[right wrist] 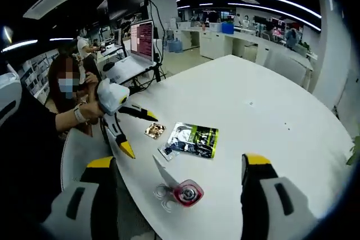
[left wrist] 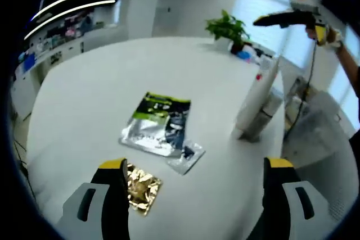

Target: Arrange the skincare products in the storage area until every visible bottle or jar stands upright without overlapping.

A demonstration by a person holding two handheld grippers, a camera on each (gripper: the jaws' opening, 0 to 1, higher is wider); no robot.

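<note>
Two tall bottles stand close together near the table's right edge: a white one [left wrist: 256, 96] and a shorter grey one [left wrist: 270, 113]. From above, in the right gripper view, they appear as a red-topped cap [right wrist: 188, 193] and a clear top [right wrist: 162, 194]. A silver and green sachet [left wrist: 157, 123] [right wrist: 196, 139], a small clear sachet [left wrist: 187, 157] and a gold foil packet [left wrist: 142, 186] [right wrist: 154, 131] lie flat. My left gripper [left wrist: 197, 170] [right wrist: 140, 133] is open just short of the gold packet. My right gripper [right wrist: 179, 164] [left wrist: 284, 19] hovers open high above the bottles.
The round white table [left wrist: 112, 82] stretches far beyond the sachets. A potted plant [left wrist: 228, 29] and small items stand at its far edge. A person [right wrist: 70, 91] stands at the table rim holding the left gripper; a laptop [right wrist: 140, 43] sits behind.
</note>
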